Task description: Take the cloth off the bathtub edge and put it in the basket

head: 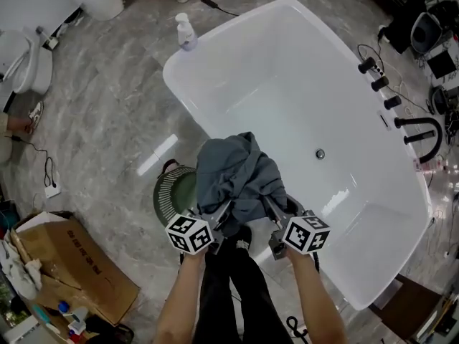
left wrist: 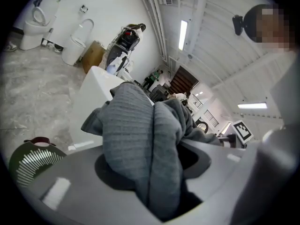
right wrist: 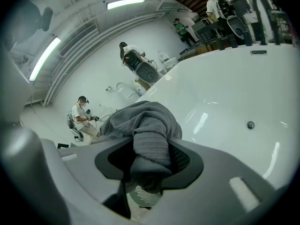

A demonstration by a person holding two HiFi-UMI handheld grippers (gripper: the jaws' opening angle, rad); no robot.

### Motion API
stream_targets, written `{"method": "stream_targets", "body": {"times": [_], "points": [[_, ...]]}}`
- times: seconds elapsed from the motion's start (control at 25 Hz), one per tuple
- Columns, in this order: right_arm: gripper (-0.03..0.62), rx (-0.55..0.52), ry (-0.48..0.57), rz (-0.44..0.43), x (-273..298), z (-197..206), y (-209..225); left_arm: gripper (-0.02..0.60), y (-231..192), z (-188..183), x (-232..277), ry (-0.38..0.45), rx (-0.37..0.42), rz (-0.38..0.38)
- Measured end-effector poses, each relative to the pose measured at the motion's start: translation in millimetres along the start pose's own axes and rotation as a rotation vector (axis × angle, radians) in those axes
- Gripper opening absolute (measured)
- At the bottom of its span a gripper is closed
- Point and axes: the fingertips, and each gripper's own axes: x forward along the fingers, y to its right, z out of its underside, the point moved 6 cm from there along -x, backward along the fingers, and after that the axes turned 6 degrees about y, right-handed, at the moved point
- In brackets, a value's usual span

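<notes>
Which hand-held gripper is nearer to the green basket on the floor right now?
Left. The left hand-held gripper grips the cloth just beside the basket; the right hand-held gripper grips it farther over, on the bathtub side.

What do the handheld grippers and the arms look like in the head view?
Both alike: left gripper and right gripper have metal-grey jaw arms, each topped by a white cube with black square markers. In their own views the jaws are pale grey moulded shells with dark recessed centres. Forearms show no sleeves; dark trousers below.

Head view looks steeply down over the white oval bathtub; both gripper views, close behind the grey ribbed cloth, share it.
</notes>
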Motion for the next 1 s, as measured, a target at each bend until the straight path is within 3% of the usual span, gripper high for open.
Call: {"method": "stream_targets", "body": {"times": [0.48,0.84,1.0], "points": [[0.161,-0.130,-0.033,-0.169,-10.6,68.8,-121.9,0.270,-17.2,-17.0,-160.6,0.124,-0.013,-0.085],[0.160,-0.102,-0.037,-0.125,-61.6,115.7,-244.3,0.270,6.4,-59.6,-296.7,0.047,-0.019,-0.091],[0.160,-0.183,-0.014,-0.111,-88.8,103.3,-299.0,0.270,29.7,-92.1,-336.1,0.046,-0.024,-0.083]]}}
